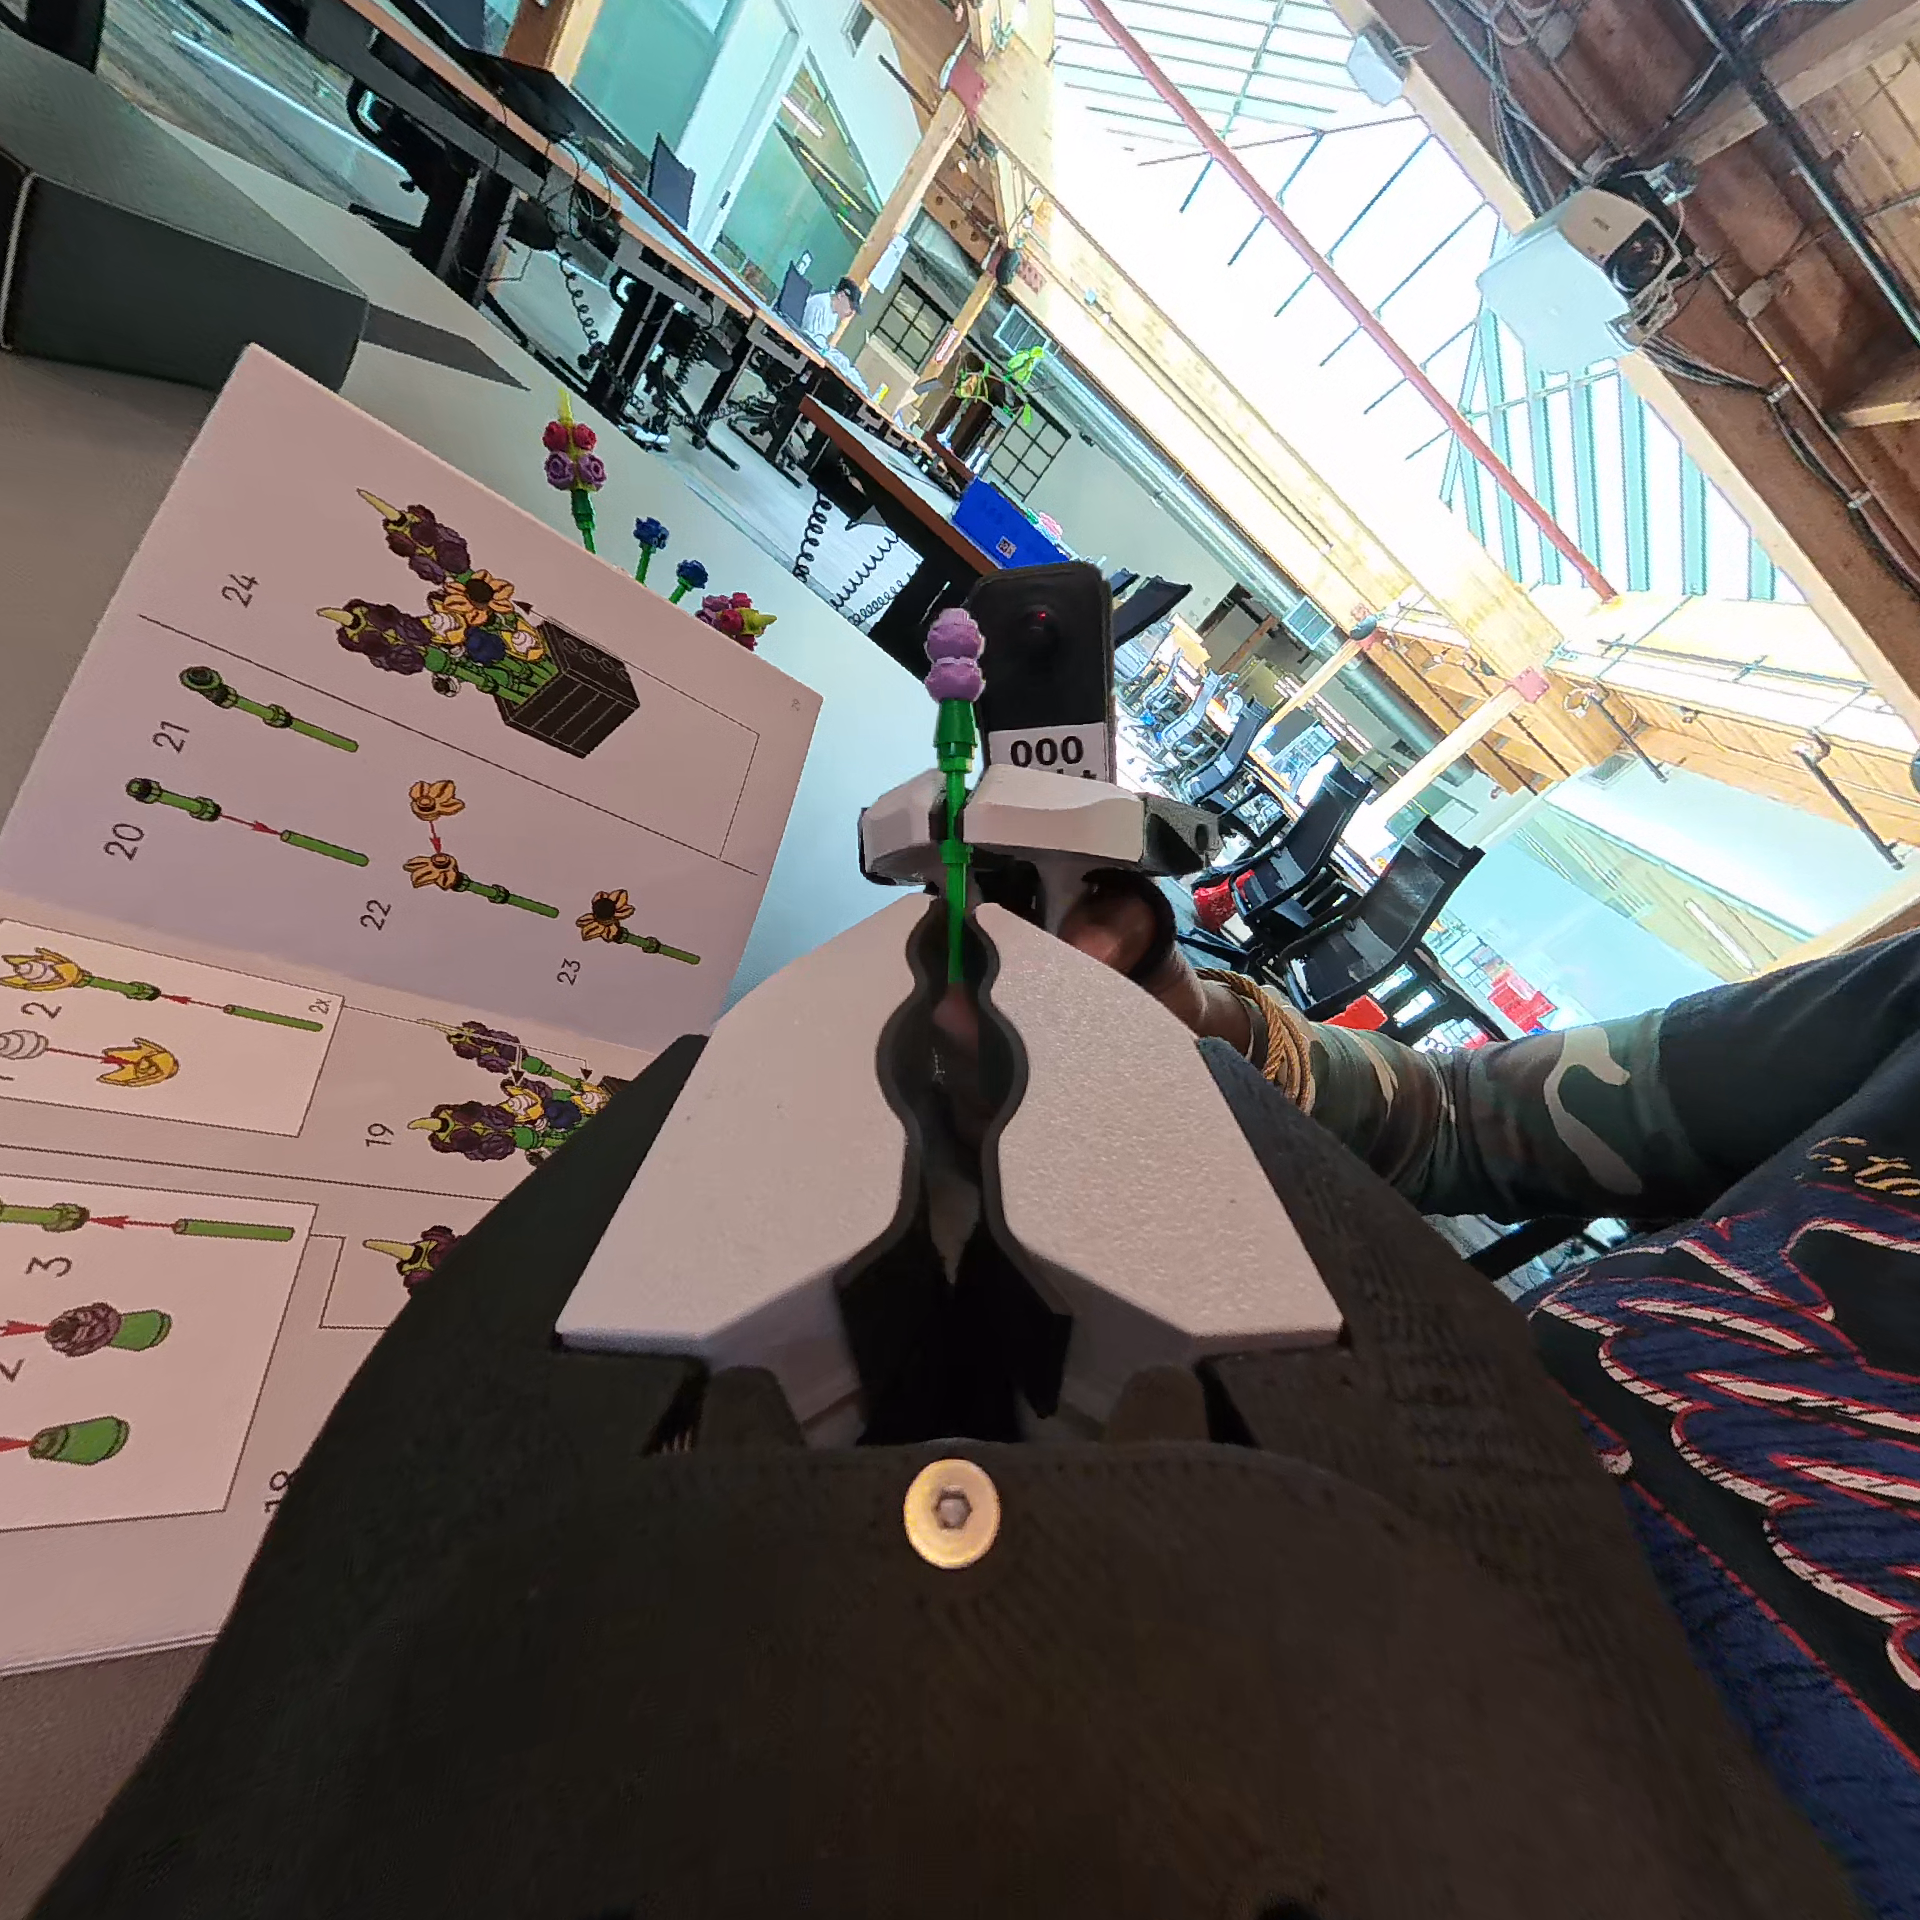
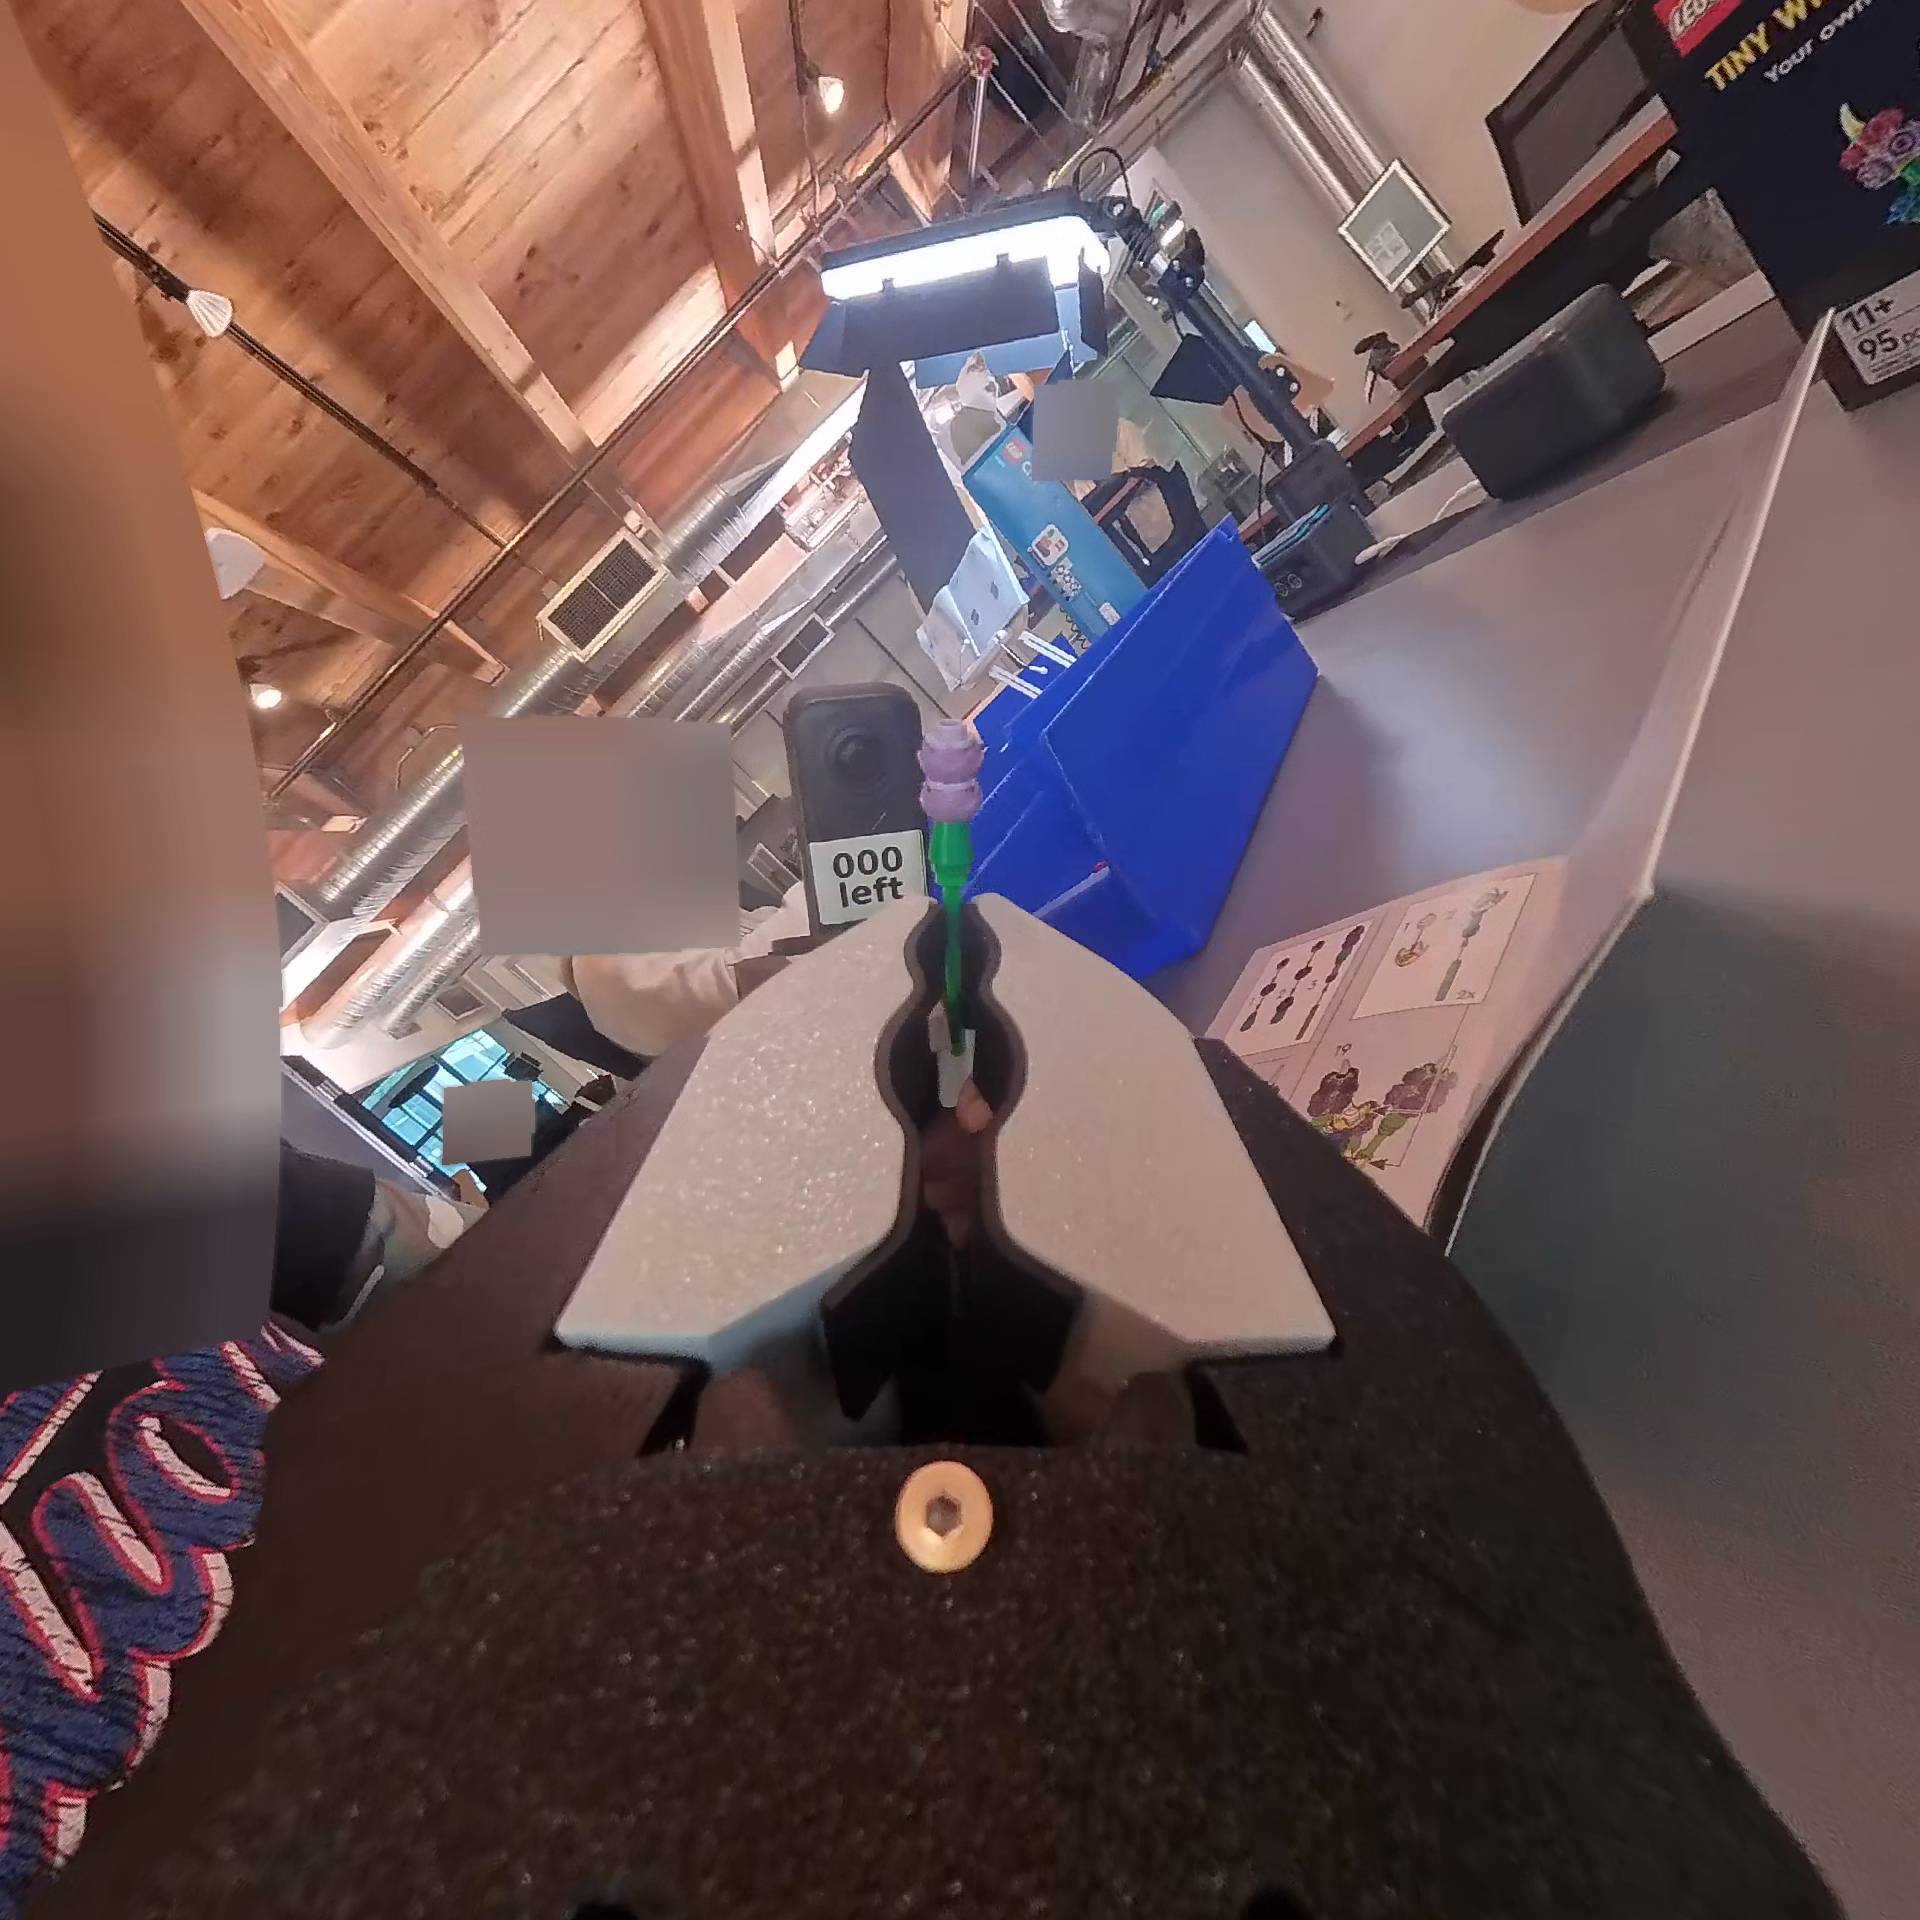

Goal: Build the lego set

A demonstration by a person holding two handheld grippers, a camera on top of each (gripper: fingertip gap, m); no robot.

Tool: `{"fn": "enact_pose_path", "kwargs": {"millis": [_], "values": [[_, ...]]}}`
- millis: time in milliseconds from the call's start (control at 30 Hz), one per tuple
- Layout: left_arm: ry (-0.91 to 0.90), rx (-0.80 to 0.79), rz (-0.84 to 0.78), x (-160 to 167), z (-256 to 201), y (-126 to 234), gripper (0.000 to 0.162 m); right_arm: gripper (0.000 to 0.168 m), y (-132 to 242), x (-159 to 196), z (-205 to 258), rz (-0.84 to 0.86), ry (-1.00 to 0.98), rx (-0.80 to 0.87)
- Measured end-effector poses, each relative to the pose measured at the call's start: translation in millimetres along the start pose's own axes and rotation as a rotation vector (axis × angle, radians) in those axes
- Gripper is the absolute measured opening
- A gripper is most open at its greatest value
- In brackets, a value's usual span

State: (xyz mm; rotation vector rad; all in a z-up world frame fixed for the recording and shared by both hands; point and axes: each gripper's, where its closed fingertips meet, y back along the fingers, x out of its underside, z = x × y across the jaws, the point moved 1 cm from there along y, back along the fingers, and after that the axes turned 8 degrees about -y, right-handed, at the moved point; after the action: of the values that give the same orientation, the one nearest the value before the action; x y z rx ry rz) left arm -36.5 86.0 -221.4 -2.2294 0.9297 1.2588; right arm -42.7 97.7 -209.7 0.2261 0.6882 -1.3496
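A thin green stem [image 1: 952, 774] topped with two lavender flower pieces [image 1: 954, 655] stands upright in the air between both grippers. In the left wrist view my left gripper [image 1: 954, 920] is shut on the stem's lower end. Just above it, my right gripper [image 1: 958, 826] faces me and is clamped on the same stem. In the right wrist view my right gripper [image 2: 951, 914] is shut on the stem [image 2: 948, 862], with the lavender pieces [image 2: 948, 774] above its tips. The left gripper's camera body [image 2: 854, 769] shows behind; its fingers are mostly hidden.
The open instruction booklet [image 1: 416, 779] lies on the grey table, also at the right of the right wrist view [image 2: 1371, 1039]. Built flowers [image 1: 574, 468] and small blue ones [image 1: 649, 535] lie beyond it. A blue bin [image 2: 1164, 748], the set's box [image 2: 1787, 156] and a dark case [image 2: 1548, 395] stand farther off. Less than 4 cm separates the two grippers' tips.
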Motion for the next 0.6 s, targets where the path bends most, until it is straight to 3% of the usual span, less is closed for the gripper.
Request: {"fn": "enact_pose_path", "kwargs": {"millis": [33,400,600], "values": [[0.001,0.0,0.001,0.2,0.1,0.0,0.001,0.003,0.0,0.0,-0.2,0.001,0.0,0.002],[-0.003,0.0,0.009,0.7,0.2,-0.5,0.001,0.004,-0.1,1.9,-0.4,0.015,0.007,0.012],[-0.096,0.087,0.04,-4.9,-15.4,-1.6,0.01,0.003,2.2,-5.0,20.9,-0.043,0.055,-0.102]]}}
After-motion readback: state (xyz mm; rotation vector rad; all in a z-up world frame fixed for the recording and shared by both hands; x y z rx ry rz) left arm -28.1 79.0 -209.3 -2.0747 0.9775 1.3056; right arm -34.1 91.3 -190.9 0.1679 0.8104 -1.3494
